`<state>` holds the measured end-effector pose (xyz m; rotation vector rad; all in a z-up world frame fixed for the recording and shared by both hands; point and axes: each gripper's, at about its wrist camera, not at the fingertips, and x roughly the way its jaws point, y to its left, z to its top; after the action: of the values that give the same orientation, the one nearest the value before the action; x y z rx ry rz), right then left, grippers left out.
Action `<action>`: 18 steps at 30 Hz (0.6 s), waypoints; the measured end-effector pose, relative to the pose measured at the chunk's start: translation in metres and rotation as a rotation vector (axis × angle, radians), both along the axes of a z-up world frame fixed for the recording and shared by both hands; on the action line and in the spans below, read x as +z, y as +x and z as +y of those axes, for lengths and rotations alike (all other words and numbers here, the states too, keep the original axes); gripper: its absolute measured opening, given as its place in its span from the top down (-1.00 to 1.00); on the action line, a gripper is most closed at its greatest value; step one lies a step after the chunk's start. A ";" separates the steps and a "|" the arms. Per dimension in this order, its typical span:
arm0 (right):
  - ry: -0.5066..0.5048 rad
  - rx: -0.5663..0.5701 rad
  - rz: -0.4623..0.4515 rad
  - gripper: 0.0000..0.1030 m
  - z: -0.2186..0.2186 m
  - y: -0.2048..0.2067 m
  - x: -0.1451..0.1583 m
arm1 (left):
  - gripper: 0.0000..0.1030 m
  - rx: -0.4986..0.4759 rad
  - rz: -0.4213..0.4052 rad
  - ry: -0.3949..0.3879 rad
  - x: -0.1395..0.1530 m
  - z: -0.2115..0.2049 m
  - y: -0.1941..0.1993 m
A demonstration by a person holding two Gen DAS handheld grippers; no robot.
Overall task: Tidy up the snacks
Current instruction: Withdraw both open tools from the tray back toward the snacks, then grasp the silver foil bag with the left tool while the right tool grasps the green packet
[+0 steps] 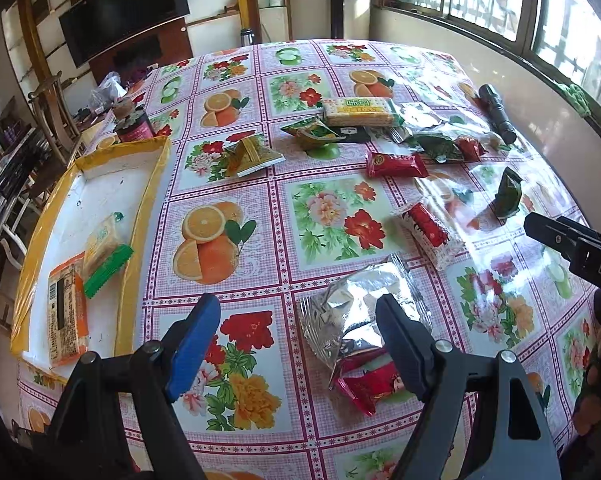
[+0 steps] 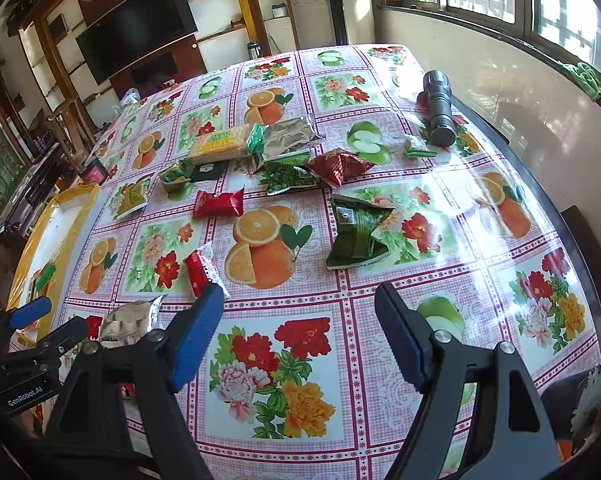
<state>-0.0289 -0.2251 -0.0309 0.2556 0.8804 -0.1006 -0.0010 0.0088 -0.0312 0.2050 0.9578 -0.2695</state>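
1. Left gripper [image 1: 298, 338] gapes empty beside the foil pack [image 1: 360, 312]; its crinkly film could slip.
2. Right gripper [image 2: 299, 332] gapes empty over bare cloth.
3. Loose snacks [image 2: 276, 164] lie scattered beyond, well apart from the tray [image 1: 142, 200]; crowding risks grabbing two.

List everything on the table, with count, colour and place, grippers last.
Tray: one, white with yellow rim, table's left edge.
Snacks in tray: two, an orange packet and a yellow-green cracker pack.
Cracker pack: one, yellow-green, far pile.
Silver packet: one, nearest the left gripper.
Red packets: several; one beside the silver packet, one red-white mid-table, one further back.
Green packet: one, dark, ahead of the right gripper.
Flashlight: one, black, far right.
Tablecloth: fruit and flower print.
Left gripper: open, empty.
Right gripper: open, empty.
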 end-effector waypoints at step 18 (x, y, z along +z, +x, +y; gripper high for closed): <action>0.027 -0.015 0.071 -0.52 -0.042 -0.006 -0.022 | -0.55 -0.347 0.122 0.141 -0.040 -0.047 0.011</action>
<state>-0.0346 -0.2670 -0.0529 0.2856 0.9511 -0.1120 0.0096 -0.0385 -0.0711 0.4902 1.0610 -0.5387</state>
